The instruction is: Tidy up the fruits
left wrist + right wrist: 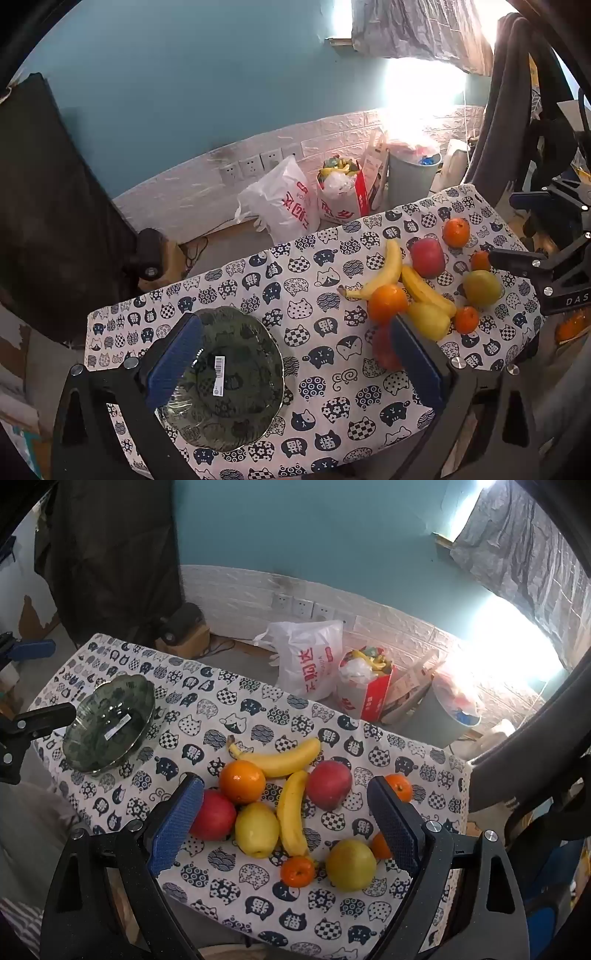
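Both hand-held grippers are spread wide, holding nothing: the left hand-held gripper (295,363) hovers above the plate (236,417), the right hand-held gripper (286,821) over the fruit pile (258,829) beside that plate on the bench (236,709).

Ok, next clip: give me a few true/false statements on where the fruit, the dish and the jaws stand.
1. The green glass dish holds no fruit. True.
2. Two bananas lie on the cat-print tablecloth. True.
3. The right gripper is clamped on an apple. False: its jaws are open, holding nothing.
4. The fruit is piled inside the dish. False: it lies on the cloth, apart from the dish.
5. The left gripper has its jaws open. True.
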Tool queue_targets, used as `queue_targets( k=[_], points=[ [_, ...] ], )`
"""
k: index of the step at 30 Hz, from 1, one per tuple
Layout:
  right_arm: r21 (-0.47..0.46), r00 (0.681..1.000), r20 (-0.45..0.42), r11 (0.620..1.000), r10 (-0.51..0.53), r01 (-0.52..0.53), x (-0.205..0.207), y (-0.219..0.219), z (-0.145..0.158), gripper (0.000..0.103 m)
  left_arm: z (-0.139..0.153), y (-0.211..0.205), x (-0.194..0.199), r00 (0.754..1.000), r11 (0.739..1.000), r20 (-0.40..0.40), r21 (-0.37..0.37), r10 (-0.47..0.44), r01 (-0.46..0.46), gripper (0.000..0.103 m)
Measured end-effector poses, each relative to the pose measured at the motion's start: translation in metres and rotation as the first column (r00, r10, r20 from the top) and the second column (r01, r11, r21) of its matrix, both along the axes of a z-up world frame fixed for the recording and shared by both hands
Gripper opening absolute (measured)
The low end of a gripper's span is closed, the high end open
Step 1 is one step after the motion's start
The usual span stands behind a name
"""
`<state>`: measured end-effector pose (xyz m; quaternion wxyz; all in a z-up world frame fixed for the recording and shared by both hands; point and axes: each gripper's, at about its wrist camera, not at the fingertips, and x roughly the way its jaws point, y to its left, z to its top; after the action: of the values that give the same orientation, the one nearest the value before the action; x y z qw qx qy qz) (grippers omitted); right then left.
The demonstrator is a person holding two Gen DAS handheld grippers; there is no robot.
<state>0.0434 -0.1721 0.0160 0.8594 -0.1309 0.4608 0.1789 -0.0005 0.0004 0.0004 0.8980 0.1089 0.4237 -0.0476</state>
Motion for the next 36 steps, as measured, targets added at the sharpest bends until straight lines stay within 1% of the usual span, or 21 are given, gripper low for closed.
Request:
queue_targets(
  k=[2,10,12,14,20,36],
  points=[
    [-0.001,1.0,-0.002,1.0,0.0,0.0,0.0004,0.0001,-0.0004,0.089,0.0,-0.0015,-0.0001,1.0,1.0,-0.001,0.019,0.003,-0.003,0.102],
    [0.014,1.0,0.0,1.0,-0.002,0.002,-0.0026,-0.0007,0.0017,0.089,0.0022,-0.0008,0.0006,1.0,1.0,-0.001,0.01,0.023,-0.023,0.102],
    [0.019,1.0,0.0,1.0,-0.001,0.001,-0.0049,-0.0015,0.0035,0.089,0.0016,-0.0002,0.0019,1.0,1.0,-0.013,-0.004,0.015,-0.015,0.102],
    [0.01,1.0,-0.007,1.0,0.004,-0.004,-0.0015,0.0007,-0.0015,0.089,-0.0021,0.0055,0.003,1.0,1.0,-0.022,-0.016,0.01,-0.01,0.102],
    [0.011,1.0,-0.008,1.0,0.003,-0.003,-0.0012,0.0016,-0.0002,0.089,-0.0019,0.0035,0.0003,1.0,1.0,-0.006,0.005,0.005,-0.005,0.102],
    [0.017,1.0,-0.016,1.0,0.026,-0.026,-0.002,0.0041,-0.0011,0.089,-0.002,0.0046,-0.0001,1.0,1.0,-0.013,0.003,0.009,-0.009,0.102]
  ],
)
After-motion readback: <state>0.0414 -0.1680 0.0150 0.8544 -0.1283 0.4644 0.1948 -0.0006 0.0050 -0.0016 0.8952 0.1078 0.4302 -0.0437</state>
